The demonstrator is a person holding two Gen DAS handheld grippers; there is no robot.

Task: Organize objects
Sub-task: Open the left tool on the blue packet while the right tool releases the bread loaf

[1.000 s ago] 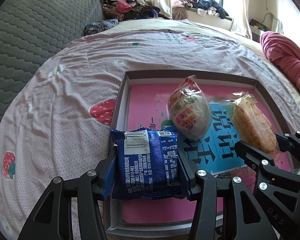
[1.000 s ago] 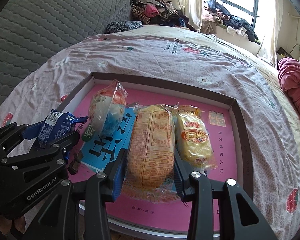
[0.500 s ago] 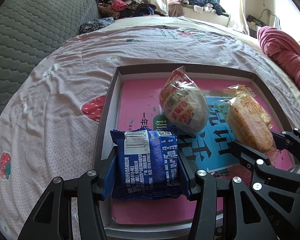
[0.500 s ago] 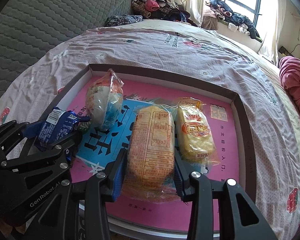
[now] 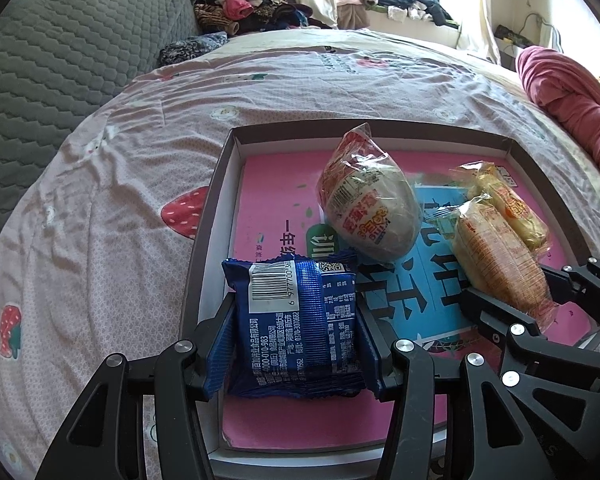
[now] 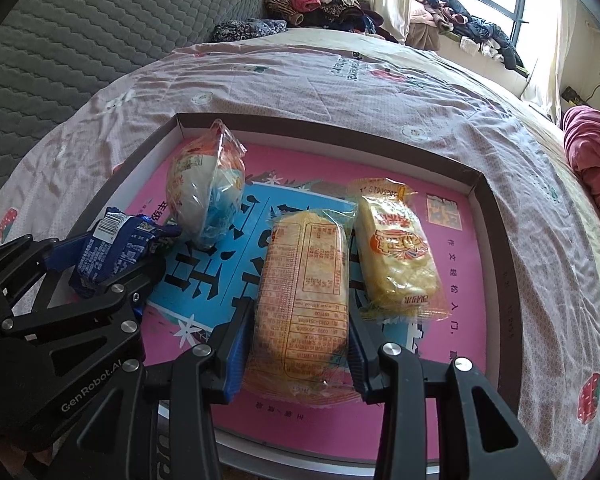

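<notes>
Left gripper [image 5: 296, 320]: fingers pressed against both sides of the blue snack packet [image 5: 296, 320], barcode face up. The packet sits squarely between the fingertips, its far edge sticking out past them, over the near left corner of the shallow box tray [image 5: 216, 216]. Whether the packet touches the tray floor cannot be told.

Right gripper [image 6: 300, 320]: fingers clamped on the long orange-printed bread packet [image 6: 302, 300], lengthwise along the tool axis, most of it reaching forward beyond the tips. In the left wrist view the same packet [image 5: 496, 264] and the right gripper lie to the right of the left tool.

Ahead and right of the left gripper: round bun in clear wrapper [image 5: 370, 208], standing on the tray's pink and blue printed sheet, apart from the blue packet. From the right tool it is ahead-left [image 6: 206, 196].

Just right of the held bread packet: yellow cake packet [image 6: 398, 256], lying flat, side by side, edges nearly touching.

Tray rests on a pink strawberry-print bedsheet [image 5: 100, 240].
</notes>
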